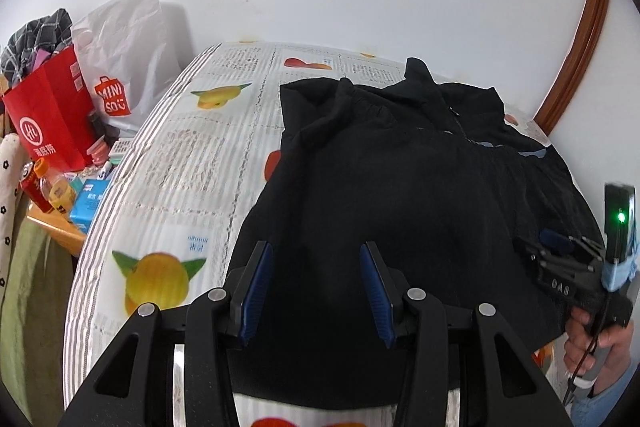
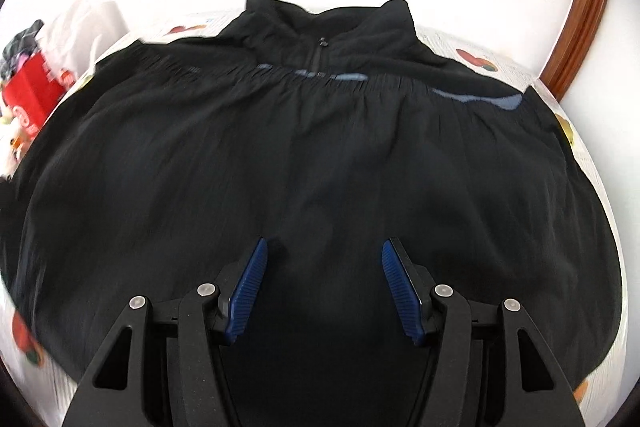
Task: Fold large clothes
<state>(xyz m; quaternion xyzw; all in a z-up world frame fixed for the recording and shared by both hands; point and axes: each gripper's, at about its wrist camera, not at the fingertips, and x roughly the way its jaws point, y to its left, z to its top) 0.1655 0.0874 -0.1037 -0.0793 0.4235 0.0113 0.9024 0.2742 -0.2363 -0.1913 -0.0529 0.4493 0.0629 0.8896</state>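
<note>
Left claw (image 1: 316, 281): your fingers are spread, gripping nothing, over the near hem of the black jacket (image 1: 400, 187).
Right claw (image 2: 322, 281): also released, low over the jacket's (image 2: 312, 155) front, collar far ahead.
Jacket: spread flat on the fruit-print bed (image 1: 176, 163).
Risk: thin fabric could bunch if you pinch one layer only.
Edges: the bed's edge drops left of your left claw; bags (image 1: 84, 95) crowd there.
Room: open cover ahead-left.

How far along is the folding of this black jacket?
Done: the jacket lies on the bed, bottom part apparently folded up to the chest. In hand: nothing; the left gripper and right gripper hover open above it. Left: the remaining folds.
</note>
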